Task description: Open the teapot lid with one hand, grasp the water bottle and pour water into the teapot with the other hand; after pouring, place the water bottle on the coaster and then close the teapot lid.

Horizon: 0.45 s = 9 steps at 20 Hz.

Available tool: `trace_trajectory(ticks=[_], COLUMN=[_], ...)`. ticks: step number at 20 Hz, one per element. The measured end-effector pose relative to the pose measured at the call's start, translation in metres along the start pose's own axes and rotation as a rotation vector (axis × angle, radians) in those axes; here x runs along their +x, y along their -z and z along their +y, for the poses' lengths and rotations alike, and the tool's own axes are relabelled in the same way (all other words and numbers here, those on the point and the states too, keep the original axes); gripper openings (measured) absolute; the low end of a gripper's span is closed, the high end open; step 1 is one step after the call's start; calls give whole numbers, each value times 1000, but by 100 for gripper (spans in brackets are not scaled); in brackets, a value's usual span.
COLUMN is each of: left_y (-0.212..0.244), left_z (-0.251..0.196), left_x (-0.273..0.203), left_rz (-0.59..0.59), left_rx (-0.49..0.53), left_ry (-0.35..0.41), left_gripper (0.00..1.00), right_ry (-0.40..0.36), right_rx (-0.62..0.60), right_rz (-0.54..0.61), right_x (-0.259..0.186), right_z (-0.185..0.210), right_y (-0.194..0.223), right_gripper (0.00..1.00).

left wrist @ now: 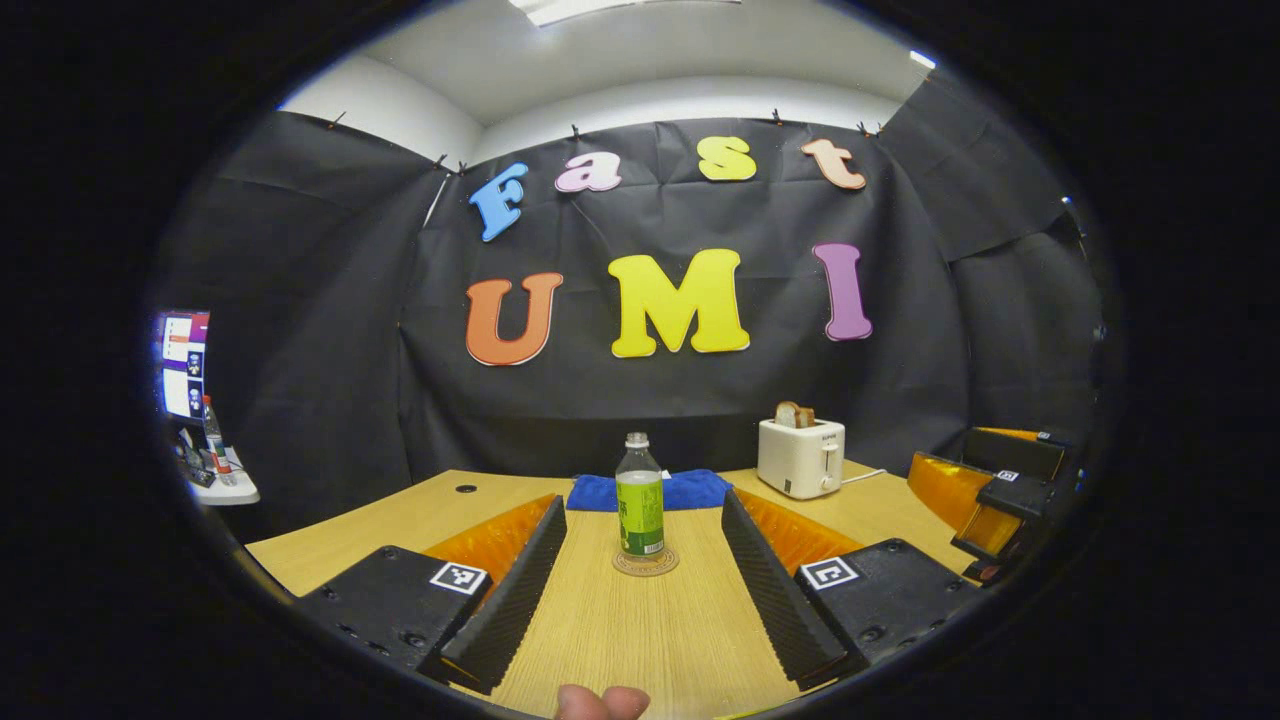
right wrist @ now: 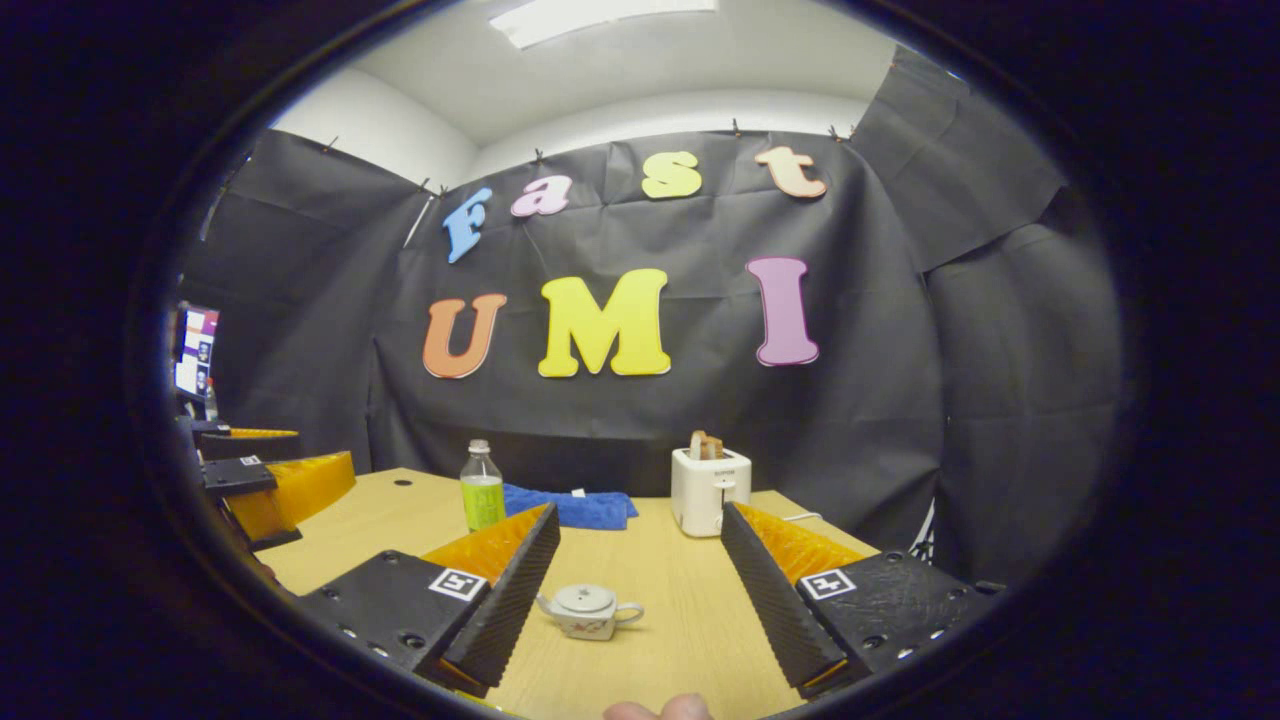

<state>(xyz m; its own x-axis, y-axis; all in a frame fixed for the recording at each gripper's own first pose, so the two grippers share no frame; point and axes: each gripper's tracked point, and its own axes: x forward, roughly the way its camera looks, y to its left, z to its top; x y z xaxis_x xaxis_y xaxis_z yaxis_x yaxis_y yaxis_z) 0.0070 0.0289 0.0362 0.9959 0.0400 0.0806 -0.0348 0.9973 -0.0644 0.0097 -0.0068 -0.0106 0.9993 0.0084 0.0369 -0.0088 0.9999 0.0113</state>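
Teapot (right wrist: 588, 610) is sitting on the wooden surface (right wrist: 650, 640) in the right gripper view, low between that gripper's two fingers and nearer the left one, its lid (right wrist: 585, 597) resting closed on top, spout pointing left and handle right. The right gripper (right wrist: 640, 600) is hovering over the surface with its fingers spread wide apart, gripping nothing and not touching the teapot. Farther back in this view the water bottle (right wrist: 482, 488) is standing upright, with a blue cloth (right wrist: 575, 508) lying just behind and to its right, and a white toaster (right wrist: 708, 490) with bread in its slot standing to the right of the cloth. The other gripper is showing at the left edge of this view.

In the left gripper view the water bottle (left wrist: 639, 496) is standing upright on a round coaster (left wrist: 645, 562), centred between the fingers but ahead of them, apart from both. The left gripper (left wrist: 640, 590) is also holding its fingers wide apart, closing on nothing. The blue cloth (left wrist: 650, 490) is lying just behind the bottle, and the toaster (left wrist: 800, 457) is standing to the right of it near the wall. The right gripper is appearing at the right edge here, and a monitor (left wrist: 185, 365) is glowing far off at the left.
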Motion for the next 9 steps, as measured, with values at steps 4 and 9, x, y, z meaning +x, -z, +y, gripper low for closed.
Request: trace_trajectory(ticks=[4, 9], left_y=[-2, 3], left_z=[-2, 8], left_x=[-6, -1], left_rz=[-3, 9], left_rx=[-18, -15], left_ry=[7, -12], left_gripper=[98, 98], right_ry=[17, 22], right_rx=[-30, -18], right_rz=[-16, -8], right_x=[-6, -2], right_z=[4, 7], right_y=[-4, -2], right_gripper=[98, 98])
